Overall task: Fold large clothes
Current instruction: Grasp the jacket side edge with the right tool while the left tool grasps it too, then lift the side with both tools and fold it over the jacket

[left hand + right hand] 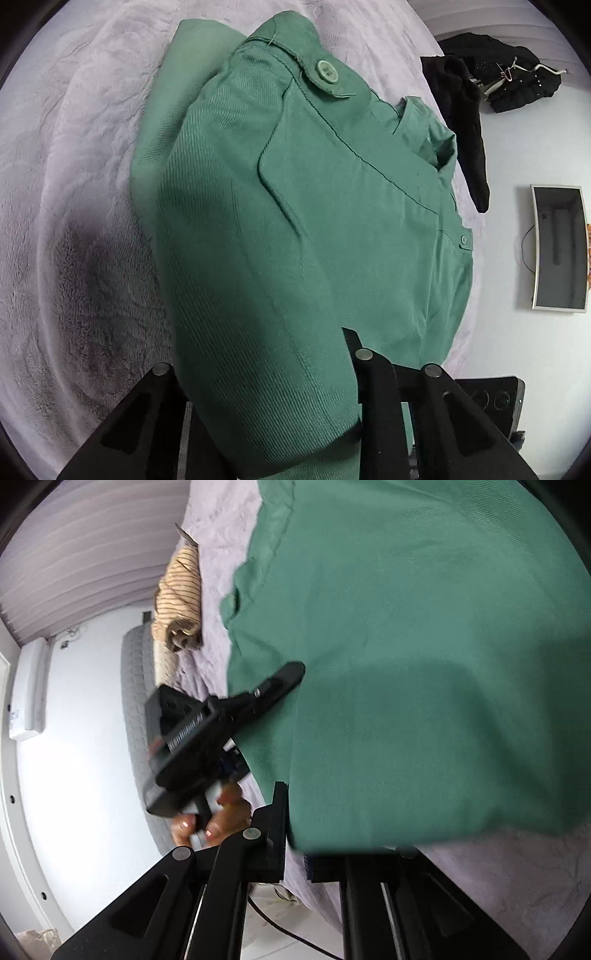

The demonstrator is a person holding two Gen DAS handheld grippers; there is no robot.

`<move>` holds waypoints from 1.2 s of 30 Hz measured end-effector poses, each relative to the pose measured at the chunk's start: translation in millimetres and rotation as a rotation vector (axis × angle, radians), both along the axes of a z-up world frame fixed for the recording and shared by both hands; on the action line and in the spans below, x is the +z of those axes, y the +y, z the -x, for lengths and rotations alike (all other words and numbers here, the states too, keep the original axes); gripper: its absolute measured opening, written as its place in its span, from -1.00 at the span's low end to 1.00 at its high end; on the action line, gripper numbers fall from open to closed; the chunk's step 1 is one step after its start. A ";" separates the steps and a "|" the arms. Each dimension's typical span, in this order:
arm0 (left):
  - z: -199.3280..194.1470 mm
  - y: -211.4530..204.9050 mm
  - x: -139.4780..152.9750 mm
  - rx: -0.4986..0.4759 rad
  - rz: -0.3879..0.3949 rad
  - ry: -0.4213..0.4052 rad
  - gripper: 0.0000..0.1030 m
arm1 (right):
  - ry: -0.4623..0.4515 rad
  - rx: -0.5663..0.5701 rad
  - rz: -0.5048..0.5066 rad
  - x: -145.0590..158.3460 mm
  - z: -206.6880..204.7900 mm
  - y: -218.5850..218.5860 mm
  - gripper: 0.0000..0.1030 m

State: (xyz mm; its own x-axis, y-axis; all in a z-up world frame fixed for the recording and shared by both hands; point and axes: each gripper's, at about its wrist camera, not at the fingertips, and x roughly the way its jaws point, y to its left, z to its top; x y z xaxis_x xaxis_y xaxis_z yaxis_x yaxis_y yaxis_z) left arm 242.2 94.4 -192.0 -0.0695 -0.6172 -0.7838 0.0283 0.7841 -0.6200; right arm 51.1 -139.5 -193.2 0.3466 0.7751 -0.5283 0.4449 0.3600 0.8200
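Gripping the green garment (pixel 295 221) for a fold

Left tool (pixel 266 424) and right tool (pixel 295 834) both clenched on cloth, lower frame; garment spread on the bed (pixel 74 184); next, probably carrying the gripped edge across evenly.

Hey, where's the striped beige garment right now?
In the right wrist view, the striped beige garment lies bunched at upper left on the lilac blanket, left of the green garment.
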 end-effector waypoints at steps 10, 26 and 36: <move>10.3 -25.2 66.4 -0.026 -0.043 -0.206 -0.61 | -0.106 0.018 0.559 66.0 12.2 -82.4 -0.86; 54.9 -243.8 166.1 -0.323 -0.196 -0.488 -0.61 | -0.142 0.080 0.366 35.1 19.2 -155.2 -0.90; 106.2 -400.2 76.9 -0.547 -0.355 -0.453 -0.59 | -0.038 -0.186 0.304 5.6 70.9 -290.2 -0.81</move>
State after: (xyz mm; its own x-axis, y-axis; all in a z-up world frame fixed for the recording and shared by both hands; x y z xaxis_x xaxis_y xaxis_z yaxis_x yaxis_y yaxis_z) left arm 136.0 -305.8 -115.1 0.0817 -0.2954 -0.9519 0.6564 0.7346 -0.1716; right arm -19.7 -429.7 -187.6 0.4908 0.5064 -0.7090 0.4971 0.5055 0.7052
